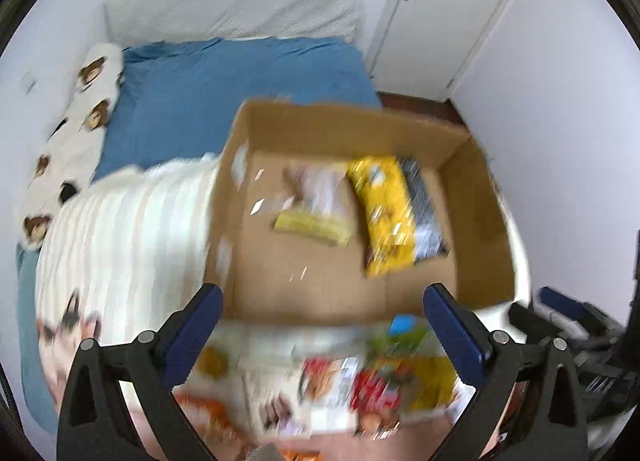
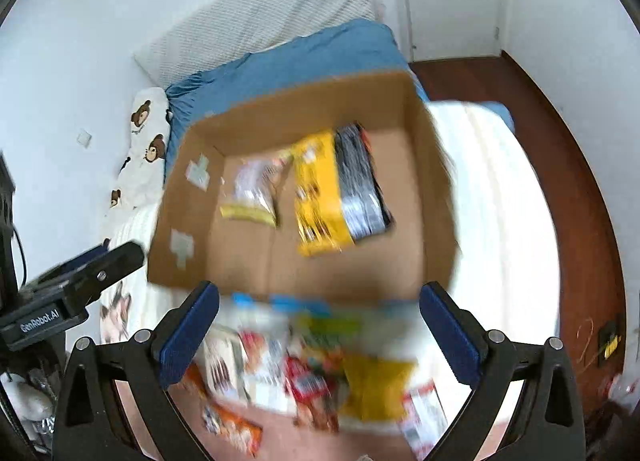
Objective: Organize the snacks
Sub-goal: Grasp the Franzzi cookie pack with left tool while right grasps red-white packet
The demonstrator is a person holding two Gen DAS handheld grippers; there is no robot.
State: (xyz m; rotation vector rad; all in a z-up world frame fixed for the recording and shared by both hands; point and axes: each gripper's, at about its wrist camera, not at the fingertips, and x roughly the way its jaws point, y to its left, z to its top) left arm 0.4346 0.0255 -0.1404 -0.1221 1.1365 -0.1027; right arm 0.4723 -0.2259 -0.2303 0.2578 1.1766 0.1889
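Observation:
An open cardboard box [image 1: 320, 293] [image 2: 248, 269] sits on the bed. Inside lie a yellow snack bag [image 1: 384, 213] [image 2: 318, 197], a black and silver pack [image 1: 426, 205] [image 2: 362, 185] beside it, and a clear bag with a yellow strip [image 1: 316, 201] [image 2: 252, 197]. A blurred pile of loose snack packs [image 1: 352, 377] [image 2: 312, 373] lies on the bed in front of the box. My left gripper [image 1: 322, 329] is open and empty above that pile. My right gripper [image 2: 320, 325] is open and empty above it too. The left gripper's body shows in the right wrist view [image 2: 80, 277].
A blue sheet [image 1: 240, 93] [image 2: 304, 57], a white striped blanket [image 1: 128, 229] [image 2: 496, 213] and a bear-print pillow [image 1: 80, 121] [image 2: 144, 145] cover the bed. A white door [image 1: 448, 13] and wooden floor [image 2: 568, 165] lie to the right. Dark equipment [image 1: 592, 341] stands at the right edge.

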